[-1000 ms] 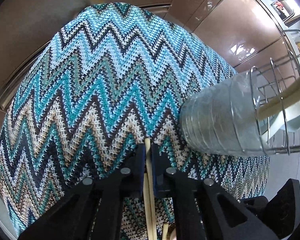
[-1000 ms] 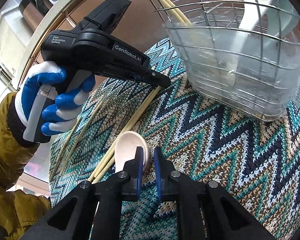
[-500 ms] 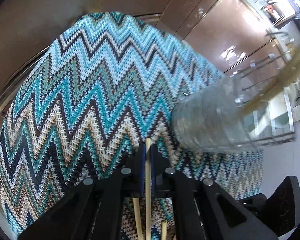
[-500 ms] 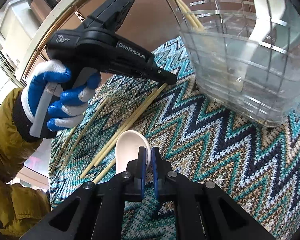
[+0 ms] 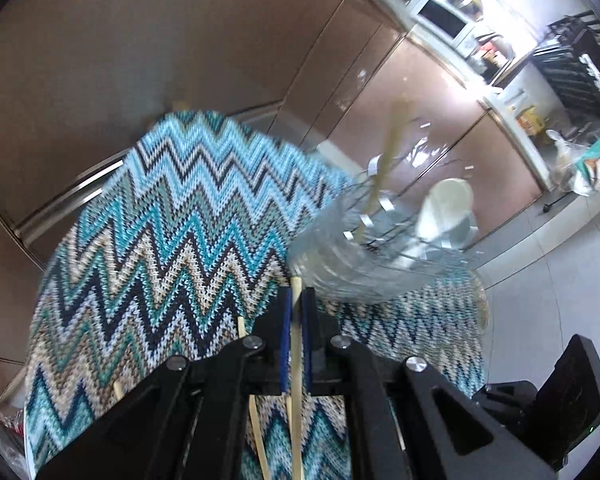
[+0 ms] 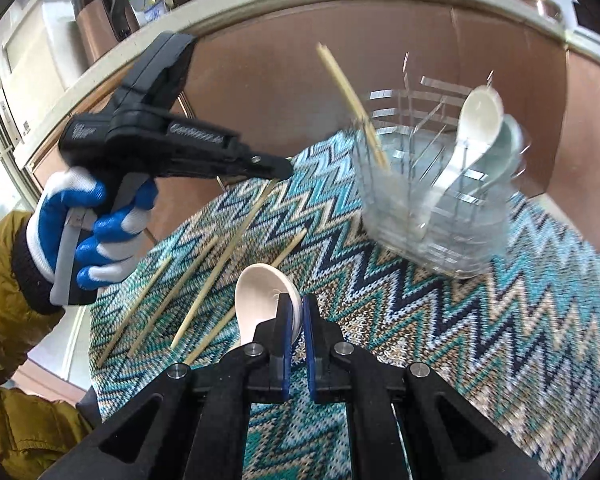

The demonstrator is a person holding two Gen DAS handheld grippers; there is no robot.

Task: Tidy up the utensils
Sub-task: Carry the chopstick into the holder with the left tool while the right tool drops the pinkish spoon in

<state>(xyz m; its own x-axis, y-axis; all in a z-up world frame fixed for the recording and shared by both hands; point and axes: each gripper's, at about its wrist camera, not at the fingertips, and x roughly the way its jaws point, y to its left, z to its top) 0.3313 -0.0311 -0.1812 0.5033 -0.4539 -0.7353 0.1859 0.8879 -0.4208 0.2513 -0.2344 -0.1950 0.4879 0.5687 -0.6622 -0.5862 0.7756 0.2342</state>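
My left gripper [image 5: 296, 300] is shut on a wooden chopstick [image 5: 296, 360], held above the zigzag mat; the gripper also shows in the right wrist view [image 6: 284, 168] with the chopstick [image 6: 228, 252] hanging from it. My right gripper [image 6: 296, 308] is shut on the rim of a white ceramic spoon [image 6: 260, 292] lying on the mat. The wire utensil basket [image 6: 432, 216] with a clear liner holds a chopstick [image 6: 352, 96] and white spoons [image 6: 476, 120]. It also shows in the left wrist view [image 5: 372, 252].
Several loose chopsticks [image 6: 168, 296] lie on the teal zigzag mat [image 6: 480, 320] left of the spoon. Brown cabinet fronts [image 5: 180, 40] stand behind the table. A gloved hand [image 6: 88, 232] holds the left gripper.
The left gripper has lifted and tilted the chopstick up off the mat. The right gripper has closed on the white spoon's rim and both views have pulled back from the basket.
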